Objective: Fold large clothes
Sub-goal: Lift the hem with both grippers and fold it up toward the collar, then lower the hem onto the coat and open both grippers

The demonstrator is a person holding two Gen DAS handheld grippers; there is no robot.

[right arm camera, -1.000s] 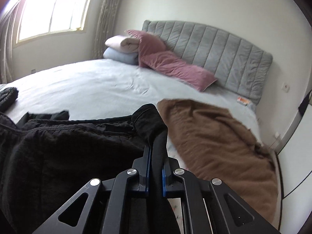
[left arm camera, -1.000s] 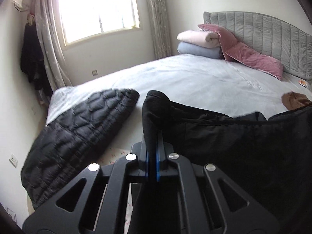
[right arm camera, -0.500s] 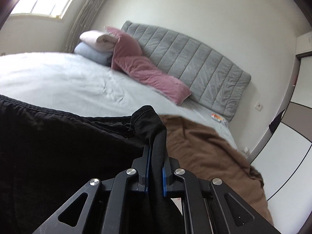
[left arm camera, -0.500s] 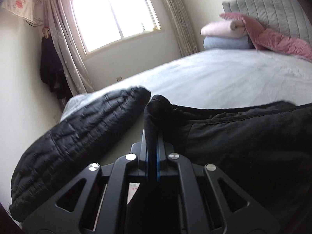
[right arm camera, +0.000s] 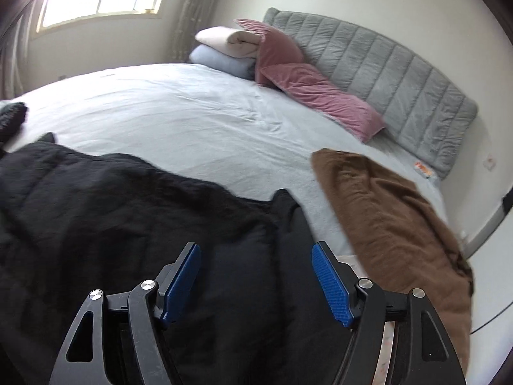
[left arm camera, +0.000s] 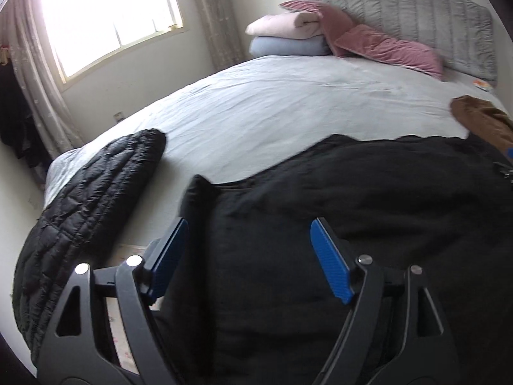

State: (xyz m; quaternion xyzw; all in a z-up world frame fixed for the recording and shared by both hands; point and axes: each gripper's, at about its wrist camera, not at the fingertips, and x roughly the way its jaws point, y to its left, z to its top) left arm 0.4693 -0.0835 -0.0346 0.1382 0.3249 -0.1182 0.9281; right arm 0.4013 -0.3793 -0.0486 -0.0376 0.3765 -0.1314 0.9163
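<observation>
A large black garment [left arm camera: 352,199] lies spread on the near part of the white bed [left arm camera: 288,109]; it also shows in the right wrist view [right arm camera: 128,211]. My left gripper [left arm camera: 248,224] is open just above its left corner, holding nothing. My right gripper [right arm camera: 256,248] is open just above its right corner, holding nothing. Both sets of blue pads [left arm camera: 330,263] stand wide apart over the black cloth.
A black quilted jacket [left arm camera: 83,208] lies at the bed's left edge. A brown garment [right arm camera: 391,221] lies on the right side. Pink pillows [right arm camera: 314,93], folded blankets [right arm camera: 227,48] and a grey headboard [right arm camera: 384,70] are at the far end. A window [left arm camera: 105,12] is at far left.
Both grippers were shut on the black garment's corners and holding it up. Now both are open and the garment lies flat on the bed.
</observation>
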